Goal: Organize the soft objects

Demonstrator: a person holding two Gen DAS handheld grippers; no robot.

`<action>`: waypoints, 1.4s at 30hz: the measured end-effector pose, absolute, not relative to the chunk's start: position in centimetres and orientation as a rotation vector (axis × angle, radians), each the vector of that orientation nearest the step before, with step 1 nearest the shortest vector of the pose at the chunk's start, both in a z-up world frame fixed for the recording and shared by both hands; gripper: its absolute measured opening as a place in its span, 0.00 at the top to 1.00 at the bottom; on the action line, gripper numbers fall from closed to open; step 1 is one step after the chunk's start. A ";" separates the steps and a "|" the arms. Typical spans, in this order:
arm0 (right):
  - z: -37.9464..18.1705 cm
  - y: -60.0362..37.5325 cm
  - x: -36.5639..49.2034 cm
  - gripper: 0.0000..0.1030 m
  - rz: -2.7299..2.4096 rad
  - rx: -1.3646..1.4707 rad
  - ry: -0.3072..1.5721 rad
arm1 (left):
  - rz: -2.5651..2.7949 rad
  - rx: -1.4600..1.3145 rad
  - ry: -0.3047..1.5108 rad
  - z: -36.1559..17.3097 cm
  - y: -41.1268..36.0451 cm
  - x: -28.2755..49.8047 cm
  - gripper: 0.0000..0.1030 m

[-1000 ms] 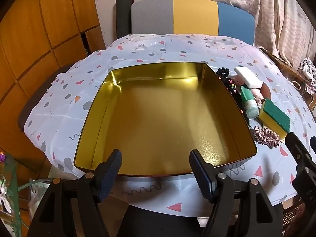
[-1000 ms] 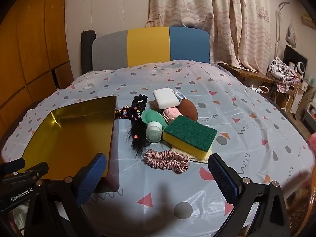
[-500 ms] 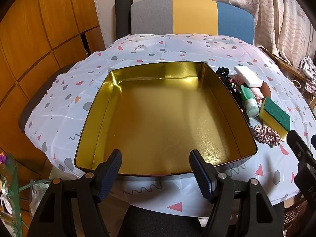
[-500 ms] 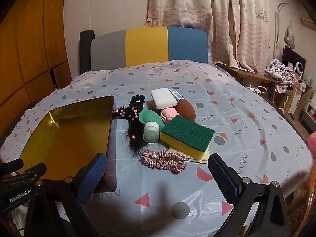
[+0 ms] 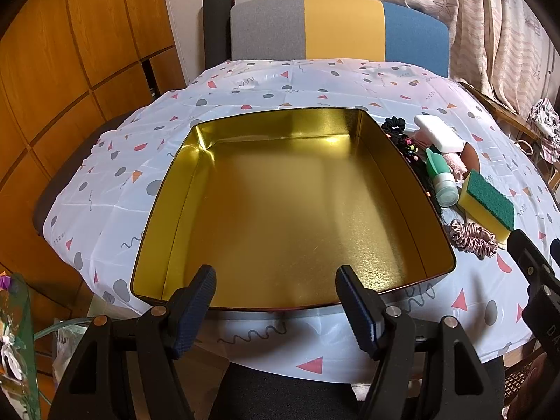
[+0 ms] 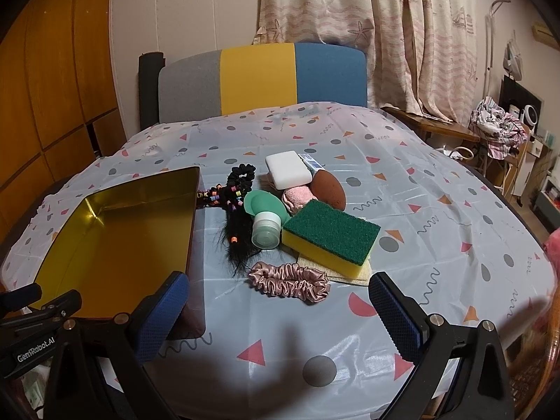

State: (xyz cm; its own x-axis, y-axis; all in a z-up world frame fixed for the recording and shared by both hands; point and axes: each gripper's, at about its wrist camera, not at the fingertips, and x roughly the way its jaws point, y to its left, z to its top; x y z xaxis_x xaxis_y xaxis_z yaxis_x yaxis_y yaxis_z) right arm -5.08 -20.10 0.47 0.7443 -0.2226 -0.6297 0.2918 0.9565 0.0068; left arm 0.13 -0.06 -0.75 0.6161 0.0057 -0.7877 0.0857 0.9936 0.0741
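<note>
The left gripper gapes empty at bottom centre, over the near rim of the gold tin. The right gripper hangs wide apart low in its frame, just before the pink scrunchie, sponge behind it mid-frame on the table.

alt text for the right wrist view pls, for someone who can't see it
The open right gripper hovers above a patterned tablecloth, facing a pile of soft items: a pink scrunchie, a green-and-yellow sponge, a white block and black hair ties. An empty gold tin sits left.
</note>
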 end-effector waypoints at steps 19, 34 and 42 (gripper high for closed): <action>0.5 -20.3 -5.0 0.00 -0.293 0.105 0.674 | -0.048 0.110 0.911 -0.9 -0.3 0.1 0.30; 0.4 -20.4 -5.1 0.00 -0.294 0.111 0.674 | -0.057 0.115 0.913 -1.2 -0.4 0.1 0.30; 0.4 -20.5 -5.1 0.00 -0.289 0.110 0.677 | -0.065 0.117 0.919 -1.2 -0.6 0.0 0.30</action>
